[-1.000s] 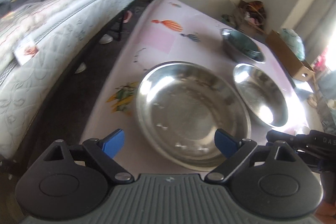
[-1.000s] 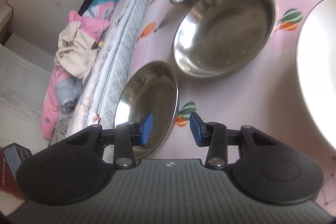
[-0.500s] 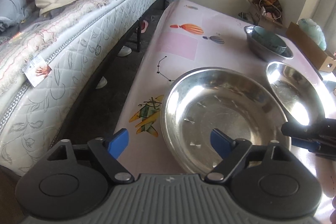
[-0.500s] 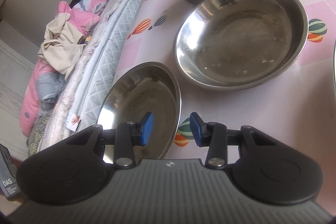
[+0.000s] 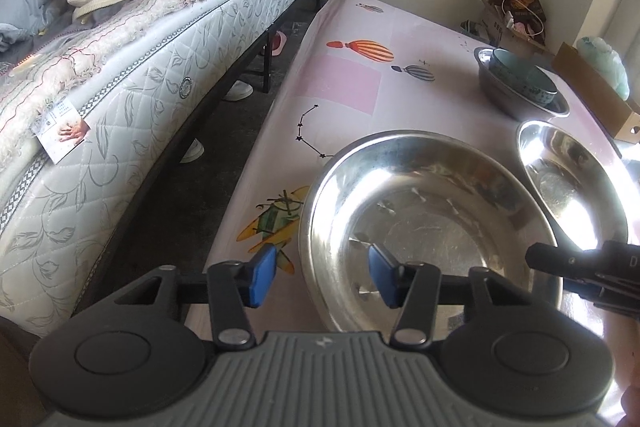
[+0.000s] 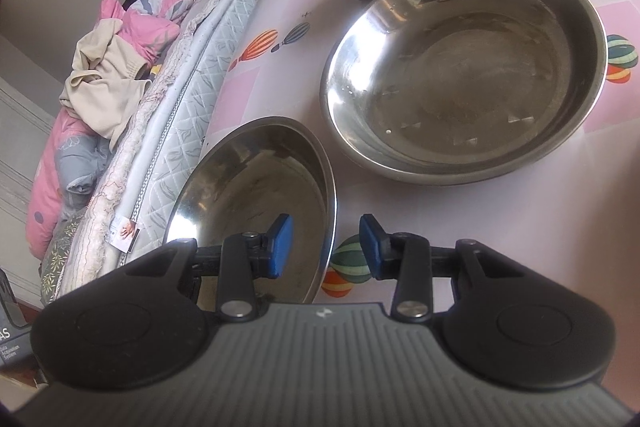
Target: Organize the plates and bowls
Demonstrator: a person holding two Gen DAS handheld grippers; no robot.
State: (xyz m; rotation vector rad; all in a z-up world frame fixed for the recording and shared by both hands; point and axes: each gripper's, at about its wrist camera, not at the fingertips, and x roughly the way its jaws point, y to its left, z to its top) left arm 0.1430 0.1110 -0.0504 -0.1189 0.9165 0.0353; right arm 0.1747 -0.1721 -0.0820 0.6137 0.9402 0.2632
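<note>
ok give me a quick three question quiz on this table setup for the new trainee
1. True or false: the teal bowl sits inside the far steel bowl.
2. How many steel bowls are on the table?
3. The left gripper has its pads: A) clamped on the teal bowl, B) either side of the near steel bowl's rim, C) over the mattress.
Key: 1 true. 2 three. 3 B; its jaws are closing with the rim between them, not yet pressed.

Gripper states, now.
Left gripper: closing astride rim of near steel bowl, not yet gripping.
Right gripper: closing astride its opposite rim, not gripping.
</note>
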